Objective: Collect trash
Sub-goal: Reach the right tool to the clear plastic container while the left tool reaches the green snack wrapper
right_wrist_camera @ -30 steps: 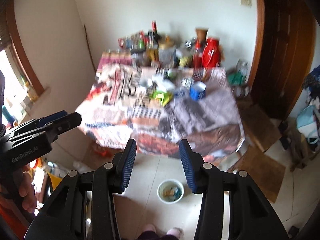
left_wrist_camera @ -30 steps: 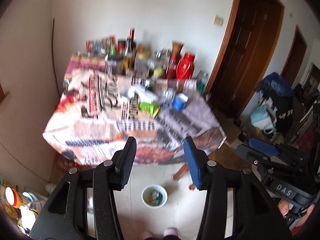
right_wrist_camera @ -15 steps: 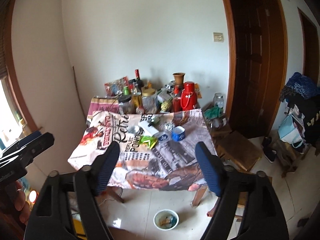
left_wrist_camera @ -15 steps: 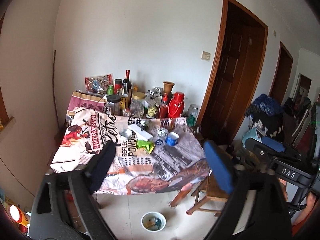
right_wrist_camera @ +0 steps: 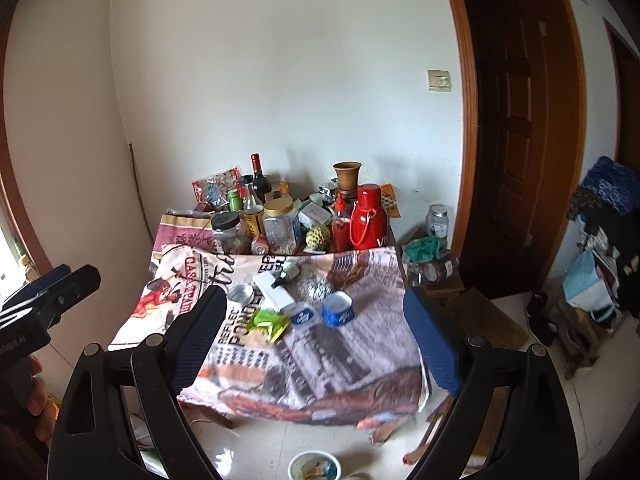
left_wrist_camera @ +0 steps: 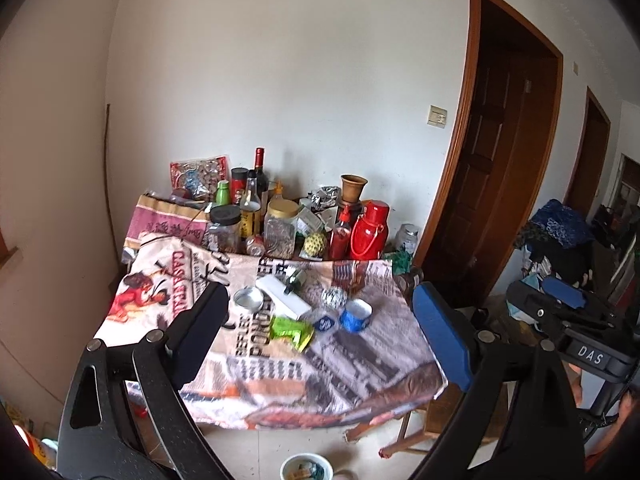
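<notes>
**White-walled room, cluttered tabletop, trash not yet touched**

White walls and a dark wooden door (right_wrist_camera: 516, 128) behind; a tabletop (left_wrist_camera: 360, 368) under a newspaper-print cloth, bottles and jars crowded along the far edge. Trash lying near the middle of the cloth: a crumpled green wrapper (left_wrist_camera: 290, 330), a flattened clear plastic bottle (left_wrist_camera: 324, 320) just beside it, a short blue can (left_wrist_camera: 356, 314) touching or nearly touching the bottle, a ball of foil (left_wrist_camera: 335, 297) behind them, a small round tin (left_wrist_camera: 248, 298) and a white box (left_wrist_camera: 282, 298) to the left. On the floor below the near edge, a white bucket (right_wrist_camera: 314, 466) with scraps inside.

Likely handling: wrapper light, soft and slippery, best pinched at a raised fold, not flat against the cloth. Bottle light and springy, prone to squirting out; across the crushed middle looks safest. Can stiff and light, best taken across its side wall. Foil easily crushed, undemanding.

Left gripper (left_wrist_camera: 320, 340) and right gripper (right_wrist_camera: 316, 336) both back from the tabletop, side by side, angled down toward the cloth. Fingers of each spread wide, the right pair having just been opening, nothing between either pair. Bare fingertips of the left hand (right_wrist_camera: 38, 396) visible around the grip at the edge of the right view.
</notes>
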Demonstrator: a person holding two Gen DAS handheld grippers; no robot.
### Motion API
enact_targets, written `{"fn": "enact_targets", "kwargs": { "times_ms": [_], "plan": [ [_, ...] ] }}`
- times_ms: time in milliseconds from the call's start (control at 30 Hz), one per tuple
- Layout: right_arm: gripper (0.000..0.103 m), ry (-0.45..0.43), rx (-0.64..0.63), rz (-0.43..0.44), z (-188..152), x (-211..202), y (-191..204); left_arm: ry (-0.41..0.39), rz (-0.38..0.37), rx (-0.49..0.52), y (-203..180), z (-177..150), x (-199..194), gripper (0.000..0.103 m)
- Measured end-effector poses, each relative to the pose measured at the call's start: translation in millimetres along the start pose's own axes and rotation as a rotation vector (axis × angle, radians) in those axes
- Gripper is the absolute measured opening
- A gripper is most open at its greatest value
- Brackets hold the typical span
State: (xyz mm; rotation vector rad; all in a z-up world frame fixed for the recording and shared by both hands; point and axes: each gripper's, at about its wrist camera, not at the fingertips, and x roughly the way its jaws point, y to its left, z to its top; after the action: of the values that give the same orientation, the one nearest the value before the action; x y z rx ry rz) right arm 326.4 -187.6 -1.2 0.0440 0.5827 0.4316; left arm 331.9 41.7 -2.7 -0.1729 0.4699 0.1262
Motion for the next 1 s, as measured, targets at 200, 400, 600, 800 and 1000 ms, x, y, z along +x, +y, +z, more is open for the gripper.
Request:
{"fn": "enact_targets", "kwargs": {
  "times_ms": [200,400,600,800,1000],
  "plan": [
    [0.088,0.024,-0.037,0.036,29.6,40.9,-23.7,0.001,0.05,-0.025,-18.8,22.4,50.6,0.094],
    [0.088,0.064,-0.076,0.057,41.7,83.4,-39.0,0.053,0.108,-0.094,-14.7,29.5,99.6,0.094],
    [0.088,0.138,-0.052,0.072,43.7,126.6,-46.8,0.113,0.153,-0.094,4.0,29.1,139.5,0.094],
    [0.088,0.198,-0.032,0.017,39.2,169.2,-42.8,0.199,0.136,-0.065,32.2,22.0,188.1,0.094],
    [0.088,0.288,0.049,-0.023,25.5,218.3,-41.5,0.324,0.091,-0.076,63.6,3.8,249.8,0.094]
  ]
}}
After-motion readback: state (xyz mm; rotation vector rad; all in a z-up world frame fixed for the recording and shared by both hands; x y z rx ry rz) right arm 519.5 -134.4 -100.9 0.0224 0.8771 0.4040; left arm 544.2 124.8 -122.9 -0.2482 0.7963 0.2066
